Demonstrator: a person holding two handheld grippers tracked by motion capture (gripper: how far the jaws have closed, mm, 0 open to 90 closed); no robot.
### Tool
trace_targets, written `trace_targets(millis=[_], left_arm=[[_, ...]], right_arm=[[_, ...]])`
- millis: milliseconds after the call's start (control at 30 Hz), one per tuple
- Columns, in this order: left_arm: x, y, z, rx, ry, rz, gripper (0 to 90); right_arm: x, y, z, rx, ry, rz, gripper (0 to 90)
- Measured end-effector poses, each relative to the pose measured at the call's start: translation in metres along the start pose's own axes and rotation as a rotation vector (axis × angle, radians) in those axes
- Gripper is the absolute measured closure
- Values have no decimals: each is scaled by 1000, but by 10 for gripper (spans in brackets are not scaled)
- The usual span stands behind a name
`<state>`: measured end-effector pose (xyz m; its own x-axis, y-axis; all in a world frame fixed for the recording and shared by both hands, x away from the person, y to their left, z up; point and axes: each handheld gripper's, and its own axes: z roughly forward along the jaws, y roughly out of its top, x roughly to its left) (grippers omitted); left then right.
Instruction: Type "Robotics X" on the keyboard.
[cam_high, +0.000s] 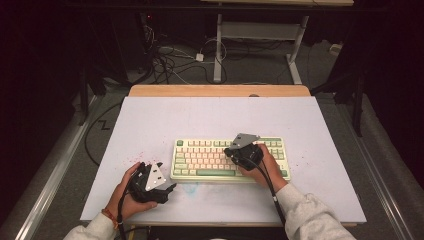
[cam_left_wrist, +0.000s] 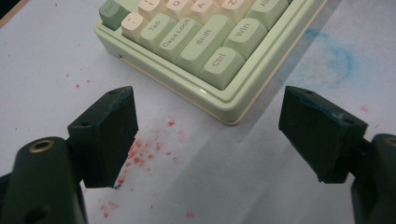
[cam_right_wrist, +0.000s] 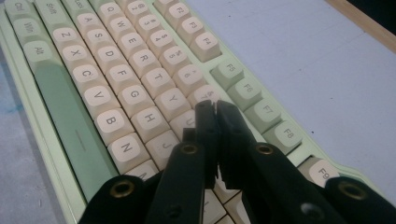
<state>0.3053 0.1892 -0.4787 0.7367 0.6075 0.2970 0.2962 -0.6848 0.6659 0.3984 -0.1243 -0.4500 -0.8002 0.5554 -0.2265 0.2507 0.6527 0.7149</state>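
Listing what I have on the white table (cam_high: 150, 120): one green-and-cream keyboard (cam_high: 200, 159), lying flat at centre, near the front edge. My right gripper (cam_right_wrist: 216, 106), jaws pressed together with nothing between them, hangs tip-down over the U and 7 keys; whether it touches a keycap I cannot tell. My left gripper (cam_left_wrist: 208, 135), jaws spread wide and empty, rests off the keyboard's Ctrl corner. Step in hand, I judge: key pressing. Next move calls for a straight, light downward poke.

Left gripper (cam_left_wrist: 210, 135) jaws spread wide; right gripper (cam_right_wrist: 215, 109) jaws pressed together.
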Motion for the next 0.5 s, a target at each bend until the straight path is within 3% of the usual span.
trace_targets(millis=[233, 500], left_arm=[[0, 0, 0, 3, -3, 0, 195], [1, -1, -1, -1, -11, -5, 214]], right_arm=[[-3, 2, -9, -54, -13, 26, 793], [-6, 5, -24, -114, -47, 45, 575]])
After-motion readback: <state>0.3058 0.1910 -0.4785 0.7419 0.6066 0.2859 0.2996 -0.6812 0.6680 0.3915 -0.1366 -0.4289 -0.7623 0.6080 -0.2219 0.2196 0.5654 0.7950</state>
